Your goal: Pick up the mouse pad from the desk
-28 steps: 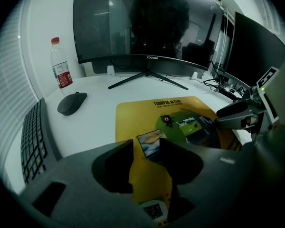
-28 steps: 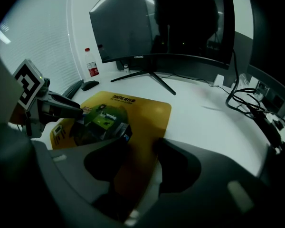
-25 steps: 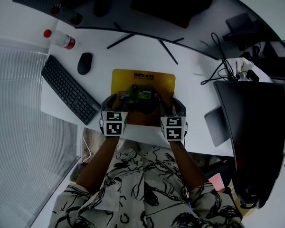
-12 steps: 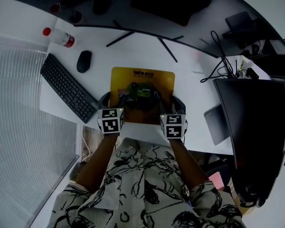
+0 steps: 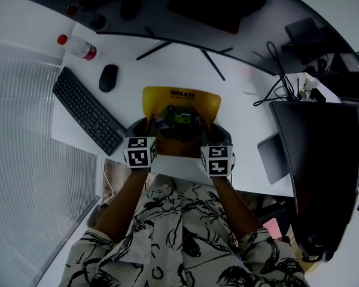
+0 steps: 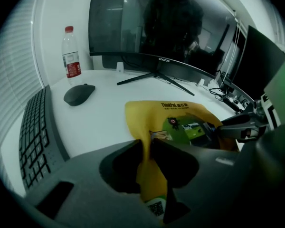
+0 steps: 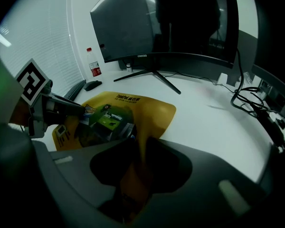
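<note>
**Item:** mouse pad, yellow, printed. It is lying on the white desk, on the person's side of the curved monitor and near its stand legs. The two corners farthest from the monitor are bending upward. The edge facing the monitor is apparently resting flat on the desk.

**Left gripper**: the jaws have just been closing and are now narrow. They are pinching the pad's left corner, with the yellow sheet folding up between them.

**Right gripper**: the jaws have likewise just been closing to a narrow gap and are clamping the pad's right corner.

**Progress:** both grasps are looking secure, and the lift is only beginning. Raising the whole pad clear of the desk is remaining.

**Also present:** mouse, keyboard and bottle, all sitting left of the monitor's stand and apart from the pad.
</note>
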The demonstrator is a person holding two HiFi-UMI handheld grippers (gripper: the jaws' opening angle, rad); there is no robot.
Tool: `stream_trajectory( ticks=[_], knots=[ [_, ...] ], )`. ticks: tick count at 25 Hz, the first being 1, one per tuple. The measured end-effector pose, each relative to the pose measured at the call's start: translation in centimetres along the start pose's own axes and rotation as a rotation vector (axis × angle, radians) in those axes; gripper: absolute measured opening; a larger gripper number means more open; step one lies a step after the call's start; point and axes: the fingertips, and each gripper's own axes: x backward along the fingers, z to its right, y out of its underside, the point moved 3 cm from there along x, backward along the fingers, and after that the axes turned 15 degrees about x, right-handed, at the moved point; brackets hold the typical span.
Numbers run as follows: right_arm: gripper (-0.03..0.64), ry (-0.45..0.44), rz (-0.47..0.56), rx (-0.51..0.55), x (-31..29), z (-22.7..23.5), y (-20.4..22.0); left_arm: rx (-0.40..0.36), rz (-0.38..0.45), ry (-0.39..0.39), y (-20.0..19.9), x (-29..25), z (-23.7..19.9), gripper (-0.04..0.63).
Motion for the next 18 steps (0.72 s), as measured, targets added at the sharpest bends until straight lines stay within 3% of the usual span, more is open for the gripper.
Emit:
stream_trajectory(
  ticks=[13, 18],
  knots=[
    [0.072, -0.017, 0.08, -0.063, 1.5, -0.2, -1.2, 0.001, 0.052, 0.078, -1.0, 1.6, 0.8, 0.071],
    [0.071, 0.005, 0.137, -0.07, 3.2, -0.2, -2.4, -0.033, 0.122, 0.11, -2.5, 3.8, 1.7, 0.067]
  ],
)
